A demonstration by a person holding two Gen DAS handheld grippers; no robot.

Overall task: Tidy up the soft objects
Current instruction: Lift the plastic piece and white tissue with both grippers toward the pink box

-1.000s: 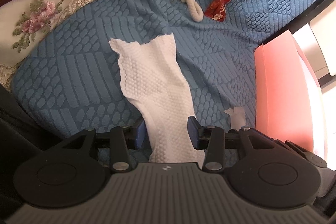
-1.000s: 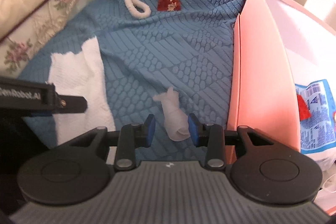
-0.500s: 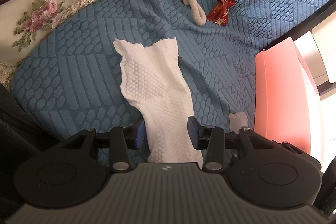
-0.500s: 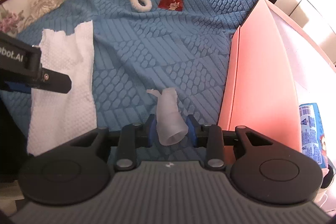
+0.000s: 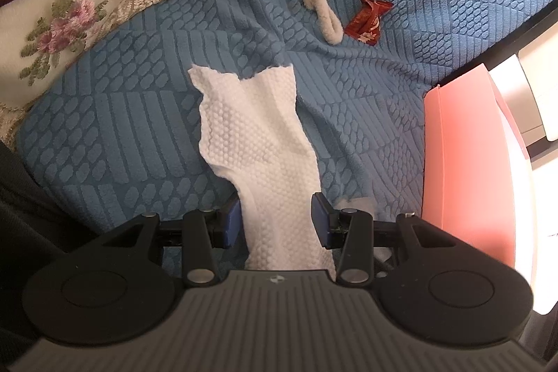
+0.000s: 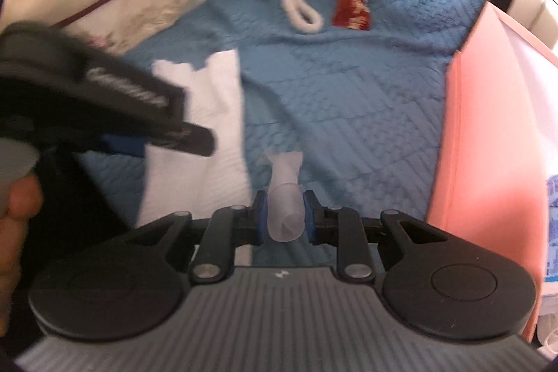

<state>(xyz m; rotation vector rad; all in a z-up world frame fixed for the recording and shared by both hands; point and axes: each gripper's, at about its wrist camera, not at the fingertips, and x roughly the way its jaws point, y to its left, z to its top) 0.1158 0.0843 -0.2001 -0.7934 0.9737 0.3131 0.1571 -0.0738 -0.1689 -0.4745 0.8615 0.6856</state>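
Observation:
A white textured paper towel lies on the blue quilted cover. My left gripper is open, its jaws on either side of the towel's near end. My right gripper has closed on a small translucent plastic wrapper, which is squeezed between the pads. The towel also shows in the right wrist view, with the left gripper's body over it. A white fuzzy loop and a red candy wrapper lie at the far side.
A pink bin stands at the right edge of the bed; in the right wrist view its wall is close to my right gripper, with a blue printed packet inside. A floral pillow lies at the left.
The right gripper's jaws have narrowed onto the plastic wrapper and the view has swung left, blurred. The left gripper has stayed open over the towel, shifting only slightly.

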